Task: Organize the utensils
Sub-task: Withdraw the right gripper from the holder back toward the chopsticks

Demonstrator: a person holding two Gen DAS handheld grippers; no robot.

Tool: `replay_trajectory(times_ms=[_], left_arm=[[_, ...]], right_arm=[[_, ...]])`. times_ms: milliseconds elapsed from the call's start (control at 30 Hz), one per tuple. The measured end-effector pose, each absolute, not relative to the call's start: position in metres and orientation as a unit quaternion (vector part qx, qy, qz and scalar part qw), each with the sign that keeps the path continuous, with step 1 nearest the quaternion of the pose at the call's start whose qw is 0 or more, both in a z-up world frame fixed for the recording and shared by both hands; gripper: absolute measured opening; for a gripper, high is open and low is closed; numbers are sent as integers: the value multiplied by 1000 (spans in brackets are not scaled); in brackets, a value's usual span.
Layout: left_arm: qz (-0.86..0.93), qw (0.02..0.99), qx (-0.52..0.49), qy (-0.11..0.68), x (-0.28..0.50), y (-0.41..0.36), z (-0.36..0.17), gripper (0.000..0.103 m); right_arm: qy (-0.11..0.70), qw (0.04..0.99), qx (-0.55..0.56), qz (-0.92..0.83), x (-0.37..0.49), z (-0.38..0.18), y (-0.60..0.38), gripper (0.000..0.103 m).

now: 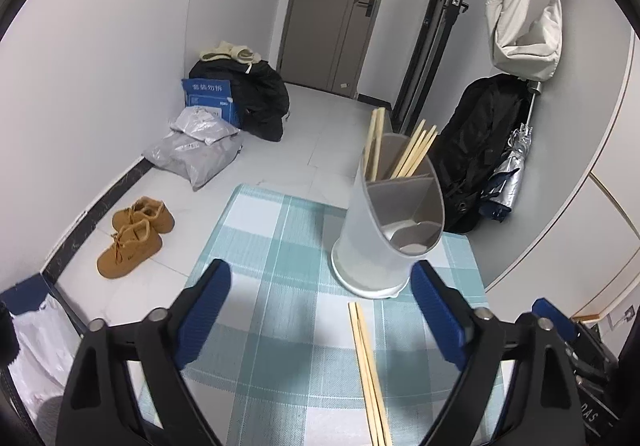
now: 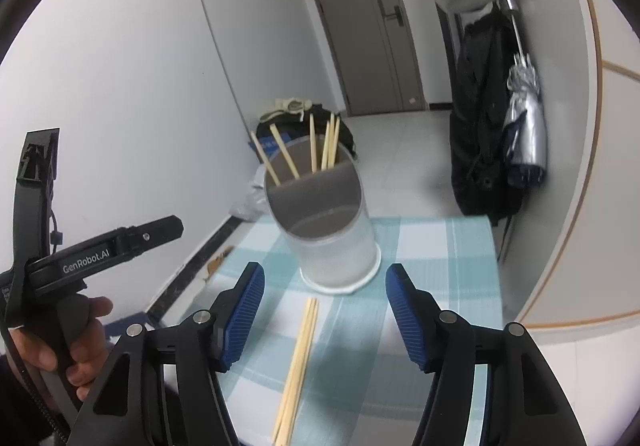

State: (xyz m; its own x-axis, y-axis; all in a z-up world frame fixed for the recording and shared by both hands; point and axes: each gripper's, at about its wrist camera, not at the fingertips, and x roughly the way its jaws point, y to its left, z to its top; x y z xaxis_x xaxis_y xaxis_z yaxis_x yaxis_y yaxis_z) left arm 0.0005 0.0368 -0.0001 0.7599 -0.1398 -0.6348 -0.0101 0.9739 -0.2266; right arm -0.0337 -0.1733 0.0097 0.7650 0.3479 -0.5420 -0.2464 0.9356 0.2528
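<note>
Two sets of black hand-held tongs with ribbed blue pads hover over a surface covered in a teal-and-white checked cloth [image 1: 280, 230], where a bundle of pale wooden chopsticks [image 2: 298, 362] lies loose in front of a translucent white cylindrical utensil holder with grey dividers [image 1: 384, 230]. More chopsticks already stand in the holder's rear compartment [image 2: 320, 149], while the nearer compartments look empty.

The left tongs [image 1: 320, 310] stand wide apart with nothing between the pads; the loose bundle lies on the cloth below, nearer the right pad. The right tongs [image 2: 324, 310] are also apart and empty, with the bundle running up between their pads. A hand [image 2: 64, 342] grips the left tool's handle at the edge of the right wrist view.

The step in hand appears to be picking up the loose bundle. Done well, that means lowering one set of tongs squarely across the sticks near mid-length, closing on all of them together so none splays or rolls away, then lifting clear of the holder's rim before tipping them in upright.
</note>
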Motion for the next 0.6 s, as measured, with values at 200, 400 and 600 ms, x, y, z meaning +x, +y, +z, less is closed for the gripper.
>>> replay_trajectory(times_ms=[200, 400, 600], left_arm=[[-30, 931, -109, 348, 2, 43, -24, 93], [-32, 921, -121, 368, 11, 54, -49, 93], [-32, 916, -131, 377, 19, 66, -54, 93]], right_arm=[[341, 925, 76, 153, -31, -20, -164, 67], [385, 909, 57, 148, -15, -47, -152, 67], [435, 887, 32, 152, 14, -71, -133, 67]])
